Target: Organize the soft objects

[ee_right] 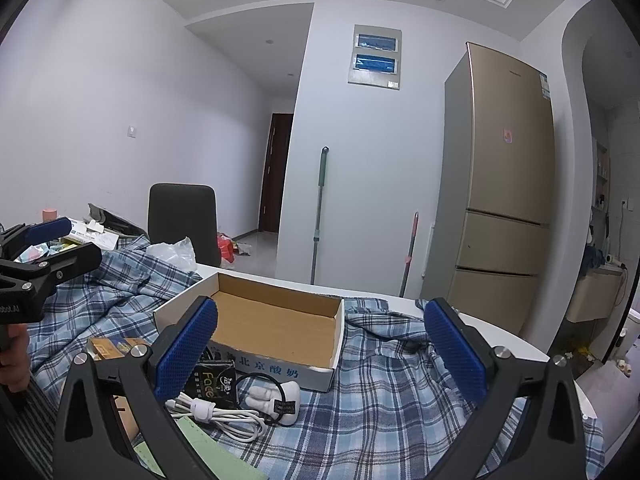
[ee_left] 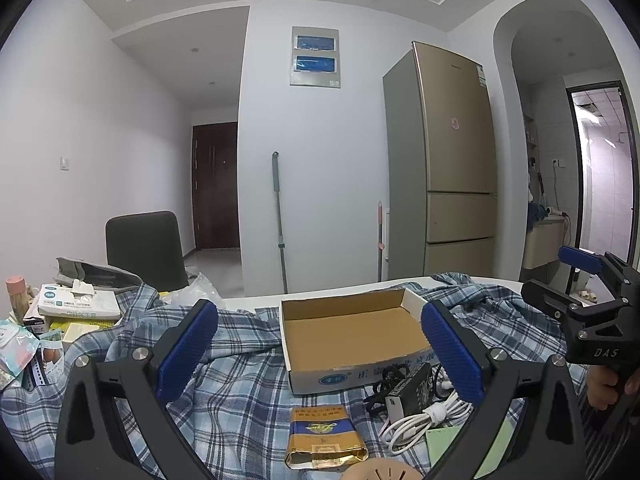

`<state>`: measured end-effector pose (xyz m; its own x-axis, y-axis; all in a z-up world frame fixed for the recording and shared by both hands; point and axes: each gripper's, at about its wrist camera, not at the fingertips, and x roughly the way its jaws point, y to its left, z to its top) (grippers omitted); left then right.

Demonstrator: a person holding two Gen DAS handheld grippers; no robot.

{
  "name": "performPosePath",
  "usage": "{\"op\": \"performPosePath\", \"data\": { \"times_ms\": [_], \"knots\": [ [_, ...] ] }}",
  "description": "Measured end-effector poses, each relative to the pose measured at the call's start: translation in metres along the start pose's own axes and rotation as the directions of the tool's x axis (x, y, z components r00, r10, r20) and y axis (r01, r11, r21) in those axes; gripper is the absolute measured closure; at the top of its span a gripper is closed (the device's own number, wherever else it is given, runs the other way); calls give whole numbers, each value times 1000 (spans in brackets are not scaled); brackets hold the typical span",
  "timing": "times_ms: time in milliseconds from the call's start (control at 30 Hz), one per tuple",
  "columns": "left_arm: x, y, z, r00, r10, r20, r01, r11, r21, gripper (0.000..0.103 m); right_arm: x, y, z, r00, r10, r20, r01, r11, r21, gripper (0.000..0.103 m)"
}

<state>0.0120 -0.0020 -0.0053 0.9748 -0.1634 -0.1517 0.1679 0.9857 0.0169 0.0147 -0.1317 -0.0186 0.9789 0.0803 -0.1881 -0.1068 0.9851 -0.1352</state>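
Overhead, both tools (ee_left: 320, 344) (ee_right: 322, 344) agape above shirt (ee_right: 380, 400)

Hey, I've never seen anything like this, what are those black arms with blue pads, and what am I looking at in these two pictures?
There is no robot here. A person holds two hand-held pincers, each with a camera looking forward along its two fingers. One picture comes from the left gripper, the other from the right gripper. The blue parts are grip pads. Both grippers are open and hold nothing.

Each camera also catches the other tool at its edge, with the person's hand around its handle.

Below lies a blue plaid shirt, spread out and rumpled, with an empty cardboard box on it. In front of the box are a white coiled cable, a black packet and a gold and blue packet.
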Motion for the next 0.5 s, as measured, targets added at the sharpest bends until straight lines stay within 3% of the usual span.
{"op": "performPosePath", "data": {
  "times_ms": [500],
  "knots": [
    [-3, 1, 0, 1000, -1, 6, 1, 1000, 3, 0, 1, 2, -1, 1000, -1, -4, 1, 1000, 0, 0]
  ]
}}
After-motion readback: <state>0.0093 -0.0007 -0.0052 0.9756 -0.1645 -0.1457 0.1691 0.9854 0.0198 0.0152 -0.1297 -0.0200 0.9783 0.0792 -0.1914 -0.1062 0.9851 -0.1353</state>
